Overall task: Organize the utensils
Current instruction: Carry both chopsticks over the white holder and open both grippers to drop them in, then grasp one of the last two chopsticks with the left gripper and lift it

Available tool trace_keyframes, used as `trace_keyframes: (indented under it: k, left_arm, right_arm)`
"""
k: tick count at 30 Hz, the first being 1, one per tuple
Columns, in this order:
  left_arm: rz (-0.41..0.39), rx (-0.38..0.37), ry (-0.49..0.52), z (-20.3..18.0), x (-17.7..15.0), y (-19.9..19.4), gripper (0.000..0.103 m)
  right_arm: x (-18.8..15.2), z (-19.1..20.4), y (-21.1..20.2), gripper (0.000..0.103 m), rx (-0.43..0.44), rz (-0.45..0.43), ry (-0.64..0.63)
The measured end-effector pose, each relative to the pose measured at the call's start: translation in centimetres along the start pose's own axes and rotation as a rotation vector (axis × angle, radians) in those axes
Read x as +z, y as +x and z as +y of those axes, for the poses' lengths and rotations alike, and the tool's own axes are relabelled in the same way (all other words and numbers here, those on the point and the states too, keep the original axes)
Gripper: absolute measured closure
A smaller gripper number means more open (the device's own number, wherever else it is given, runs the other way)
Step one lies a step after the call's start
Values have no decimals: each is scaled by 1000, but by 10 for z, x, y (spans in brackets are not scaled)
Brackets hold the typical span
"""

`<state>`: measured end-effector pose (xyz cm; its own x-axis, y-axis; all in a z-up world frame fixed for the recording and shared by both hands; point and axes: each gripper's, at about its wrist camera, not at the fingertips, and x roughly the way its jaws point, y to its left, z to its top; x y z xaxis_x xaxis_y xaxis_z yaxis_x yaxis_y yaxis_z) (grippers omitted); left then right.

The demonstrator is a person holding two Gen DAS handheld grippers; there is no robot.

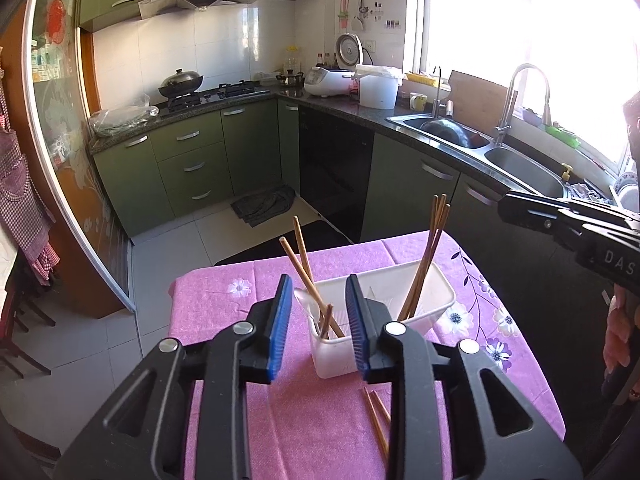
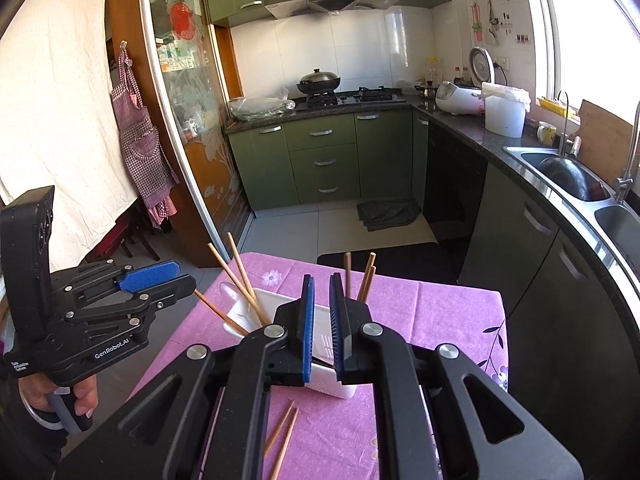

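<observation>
A white plastic utensil holder [image 1: 434, 286] [image 2: 332, 386] stands on the pink flowered tablecloth [image 1: 224, 300] [image 2: 440, 320]. Wooden chopsticks lean in its near end [image 1: 302, 258] [image 2: 236, 272] and its far end [image 1: 432, 236] [image 2: 366, 276]. Two loose chopsticks [image 1: 376, 420] [image 2: 284, 436] lie on the cloth in front of it. My left gripper [image 1: 318, 304] [image 2: 158, 280] is open and empty, above the holder's near end. My right gripper [image 2: 322, 304] [image 1: 506, 204] hovers over the holder, jaws a narrow gap apart, nothing between them.
The small table ends near the holder; tiled floor and a dark mat [image 2: 380, 258] lie beyond. Green cabinets [image 1: 192, 164], a hob with a wok [image 1: 180, 82] and a double sink [image 1: 500, 152] line the far walls. An apron [image 2: 140, 136] hangs by the sliding door.
</observation>
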<state>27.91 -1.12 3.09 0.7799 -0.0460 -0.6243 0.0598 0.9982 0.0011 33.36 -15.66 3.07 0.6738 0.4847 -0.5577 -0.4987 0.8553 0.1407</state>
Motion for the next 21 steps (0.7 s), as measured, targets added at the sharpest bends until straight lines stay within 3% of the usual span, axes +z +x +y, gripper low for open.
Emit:
trace_keyframes:
  k: [3,6,10,14,21]
  left_arm:
    - [-8,1,0,-4,-14,-17,72]
    - [0,-13,-4,-8,-32,-32,63]
    - [25,-31,1,-18,-58,-46,62]
    - [53,-41,4,-29,-86,-51,49]
    - [211,-67,-44,-38,-132,-13,49]
  right_arm:
    - [-14,9,-26,85,-2,-15,-20]
    - [-36,17,-48,84,-4,-14,-34]
    - [-75,16,-66,73,-16,0,-24]
    - [-122,10,-63,65,-46,66,-13]
    - [-192,-11,-42,65,-81,176,32]
